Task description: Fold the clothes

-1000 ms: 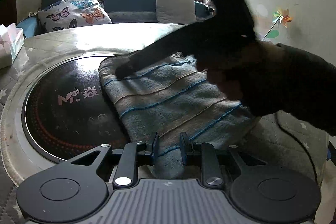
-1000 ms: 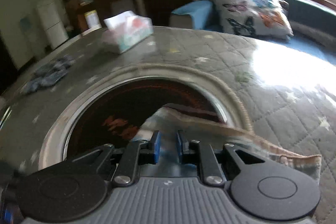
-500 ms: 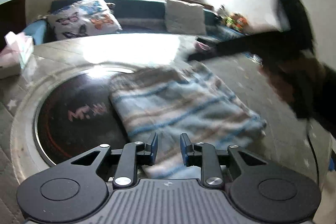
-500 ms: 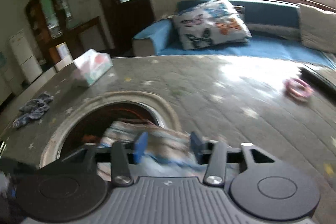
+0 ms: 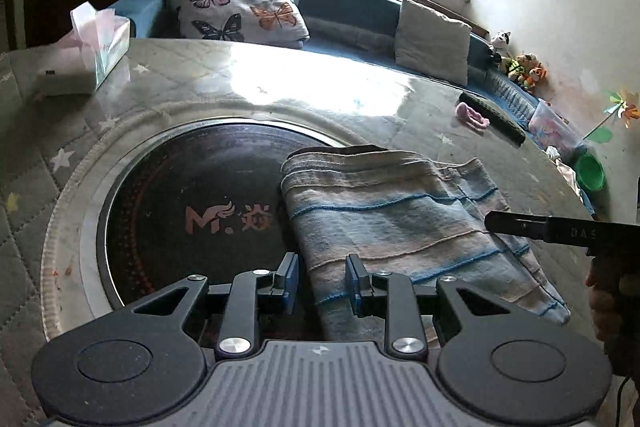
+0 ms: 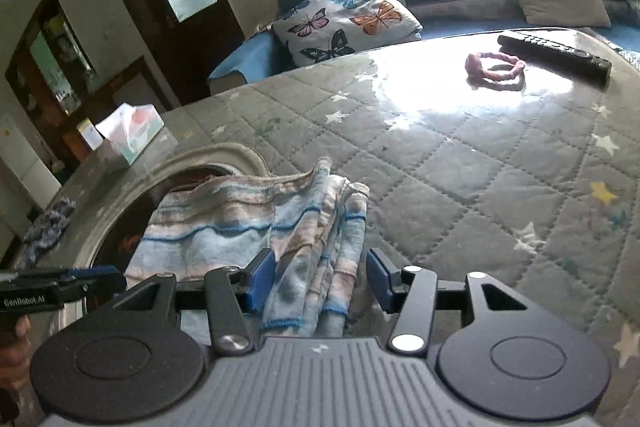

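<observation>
The L gripper (image 5: 319, 281) is partly open w/ nothing in it. Its jaws have just been opening; the near left edge of the cloth (image 5: 404, 223) shows in the gap, but the pads don't press on it.

The cloth is striped, blue and tan, already folded into a long shape. It lies on the table (image 6: 480, 167), half on the dark round plate (image 5: 192, 195) and half on the quilted cover. Its long side runs from the near end by the grippers away to the far end on the plate, and the stripes go across it.

The R gripper (image 6: 318, 283) is open about halfway and holds nothing. Its jaws opened a moment ago; the bunched right edge of the cloth sits btwn them, not pinched.

Looks like one fold is just done and let go. Next, prob. grab both near corners, lift, and lay them over to the far end, keeping the edges even.
</observation>
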{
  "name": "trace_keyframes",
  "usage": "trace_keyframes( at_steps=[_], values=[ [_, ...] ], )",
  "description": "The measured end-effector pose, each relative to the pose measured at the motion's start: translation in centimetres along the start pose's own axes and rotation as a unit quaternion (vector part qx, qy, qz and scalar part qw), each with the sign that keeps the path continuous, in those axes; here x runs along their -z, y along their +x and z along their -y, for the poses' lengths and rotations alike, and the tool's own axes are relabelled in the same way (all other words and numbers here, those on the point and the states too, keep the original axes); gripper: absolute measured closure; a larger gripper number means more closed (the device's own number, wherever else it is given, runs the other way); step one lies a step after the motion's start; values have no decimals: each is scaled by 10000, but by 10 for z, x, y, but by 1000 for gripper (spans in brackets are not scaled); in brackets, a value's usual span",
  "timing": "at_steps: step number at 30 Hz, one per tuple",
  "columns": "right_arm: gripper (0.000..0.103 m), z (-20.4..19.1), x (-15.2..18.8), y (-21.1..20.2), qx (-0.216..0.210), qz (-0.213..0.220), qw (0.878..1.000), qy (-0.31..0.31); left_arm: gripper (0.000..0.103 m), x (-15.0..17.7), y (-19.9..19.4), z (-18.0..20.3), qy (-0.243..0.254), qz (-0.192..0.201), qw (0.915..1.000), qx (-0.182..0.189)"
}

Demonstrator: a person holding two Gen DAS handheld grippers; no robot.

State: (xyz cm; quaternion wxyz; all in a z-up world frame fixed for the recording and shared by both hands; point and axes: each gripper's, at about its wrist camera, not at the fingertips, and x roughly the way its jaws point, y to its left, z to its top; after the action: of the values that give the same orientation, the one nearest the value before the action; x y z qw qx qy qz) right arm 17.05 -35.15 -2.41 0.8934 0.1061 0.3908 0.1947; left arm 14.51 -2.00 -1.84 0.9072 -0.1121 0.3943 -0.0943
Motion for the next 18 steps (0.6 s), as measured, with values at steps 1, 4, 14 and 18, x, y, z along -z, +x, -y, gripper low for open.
trace_keyframes(
  at_steps=[1,4,14,18],
  values=[
    [52,-1,0,2,-6,19,10000,5,75,0,1,-1,-42,-27,10000,-2],
    [61,-3,-1,5,-31,40,10000,14,75,0,5,-3,-145,-82,9999,6],
    [90,4,0,1,-224,173,9983,519,91,-2,10,-1,-194,-117,9996,171],
    [91,5,0,-11,-290,304,9975,565,94,-5,6,8,-22,-47,9997,218]
  ],
)
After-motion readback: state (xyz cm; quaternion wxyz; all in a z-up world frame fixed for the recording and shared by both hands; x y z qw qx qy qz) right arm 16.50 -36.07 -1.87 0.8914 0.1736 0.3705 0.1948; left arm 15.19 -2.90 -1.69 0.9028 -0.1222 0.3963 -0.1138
